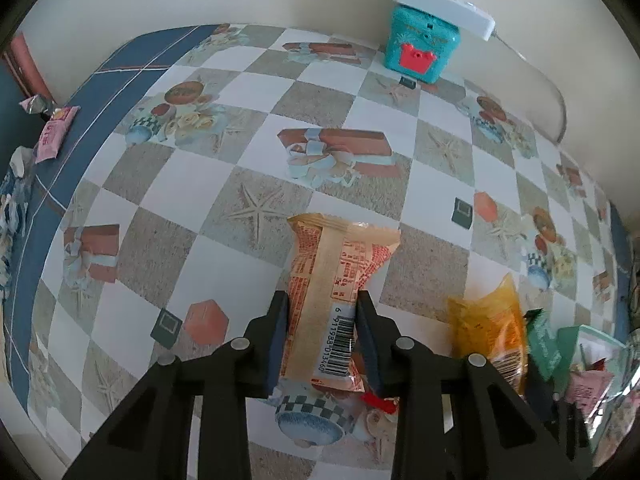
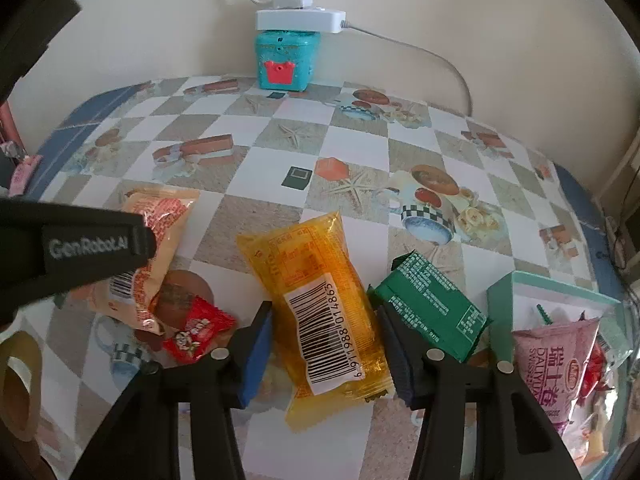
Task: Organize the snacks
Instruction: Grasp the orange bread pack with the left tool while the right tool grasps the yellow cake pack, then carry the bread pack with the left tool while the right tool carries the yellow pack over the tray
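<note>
Pinching the peach snack pack (image 1: pixel 340 292) between its fingers, the left claw (image 1: pixel 322 320) holds it; the right claw (image 2: pixel 326 344) stands spread around the yellow pack (image 2: pixel 320 312), green pack (image 2: pixel 432 308) just right.

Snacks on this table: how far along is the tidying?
Partly done. A pink packet already sits in the green-rimmed box. In hand: the left gripper pinches a peach packet, and the right gripper straddles a yellow packet, open. Left: the green packet and red candy.
</note>
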Demonstrator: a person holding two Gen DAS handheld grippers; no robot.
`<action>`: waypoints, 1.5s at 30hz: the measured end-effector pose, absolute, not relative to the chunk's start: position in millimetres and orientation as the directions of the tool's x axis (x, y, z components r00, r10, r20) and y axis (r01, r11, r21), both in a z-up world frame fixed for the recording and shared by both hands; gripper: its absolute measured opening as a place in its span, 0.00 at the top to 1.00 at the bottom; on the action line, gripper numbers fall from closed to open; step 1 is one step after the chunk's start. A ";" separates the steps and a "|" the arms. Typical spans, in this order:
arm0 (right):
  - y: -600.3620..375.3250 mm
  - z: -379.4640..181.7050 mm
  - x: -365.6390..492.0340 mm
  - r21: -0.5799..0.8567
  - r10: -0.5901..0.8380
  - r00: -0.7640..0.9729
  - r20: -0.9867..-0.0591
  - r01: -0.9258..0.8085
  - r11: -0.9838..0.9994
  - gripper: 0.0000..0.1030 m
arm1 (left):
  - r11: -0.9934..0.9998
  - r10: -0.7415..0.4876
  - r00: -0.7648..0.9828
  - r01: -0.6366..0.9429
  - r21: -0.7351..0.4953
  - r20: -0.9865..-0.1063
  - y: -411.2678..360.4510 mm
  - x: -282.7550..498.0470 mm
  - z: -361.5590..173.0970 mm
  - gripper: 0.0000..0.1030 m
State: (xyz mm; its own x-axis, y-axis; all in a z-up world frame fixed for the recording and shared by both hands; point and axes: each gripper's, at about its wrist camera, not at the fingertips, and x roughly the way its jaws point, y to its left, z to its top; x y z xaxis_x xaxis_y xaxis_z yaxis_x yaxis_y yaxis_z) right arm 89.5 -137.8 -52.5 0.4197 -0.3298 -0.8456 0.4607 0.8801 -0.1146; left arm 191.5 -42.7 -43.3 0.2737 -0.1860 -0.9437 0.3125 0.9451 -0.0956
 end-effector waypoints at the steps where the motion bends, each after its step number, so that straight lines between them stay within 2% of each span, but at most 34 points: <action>1: -137.9 -51.3 89.1 -0.110 -0.327 0.422 -0.846 0.461 0.880 0.48 | 0.947 -0.185 0.279 0.307 -0.095 -0.942 -41.2 191.5 -40.2 0.66; 17: -130.7 2.7 58.4 -0.029 -0.313 0.489 -0.814 0.504 0.863 0.48 | 0.964 -0.124 0.376 0.265 -0.021 -0.918 -20.7 164.3 20.8 0.66; 34: -131.2 45.4 -13.4 0.014 -0.345 0.524 -0.779 0.564 0.825 0.48 | 0.973 -0.178 0.434 0.214 -0.091 -0.883 7.4 118.6 69.9 0.66; 45: -140.4 62.6 -48.8 0.035 -0.371 0.529 -0.763 0.607 0.794 0.48 | 0.955 -0.218 0.453 0.281 -0.094 -0.865 -9.1 83.0 85.3 0.66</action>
